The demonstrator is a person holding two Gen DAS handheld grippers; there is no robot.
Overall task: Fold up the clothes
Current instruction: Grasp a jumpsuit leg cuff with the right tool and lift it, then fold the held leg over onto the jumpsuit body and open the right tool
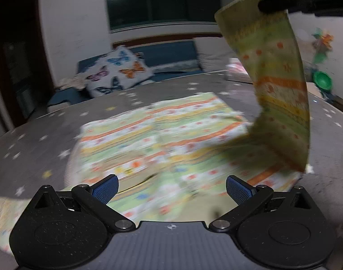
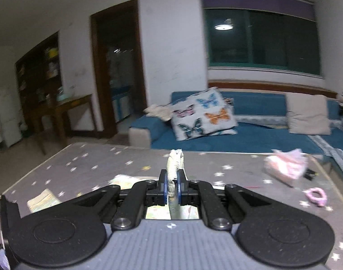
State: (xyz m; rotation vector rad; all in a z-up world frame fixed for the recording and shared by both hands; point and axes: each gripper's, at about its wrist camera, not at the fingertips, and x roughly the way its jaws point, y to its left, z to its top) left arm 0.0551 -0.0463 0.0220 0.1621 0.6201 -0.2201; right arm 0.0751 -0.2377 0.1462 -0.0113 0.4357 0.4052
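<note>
Striped cotton garment [image 1: 162,139], green, orange and yellow bands with small prints: lies mostly flat on the grey star-print mat [image 1: 32,139], middle of the surface. One end lifted clear; it hangs from the right gripper [image 2: 172,183], whose jaws are clamped on the ribbed hem [image 2: 174,168]. Left gripper [image 1: 172,187]: jaws spread wide, empty, low over the near edge of the garment.

Progress, as judged: an early fold under way; the raised flap [image 1: 277,85] is not yet laid over the flat part, and smoothing and further folds remain.

Room: bare mat to the left and beyond the garment. Pink cloth bundle [image 2: 286,165] and pink ring [image 2: 316,195] lie well apart on the right. Blue sofa [image 2: 261,139] with butterfly cushion [image 2: 202,114] borders the far edge.
</note>
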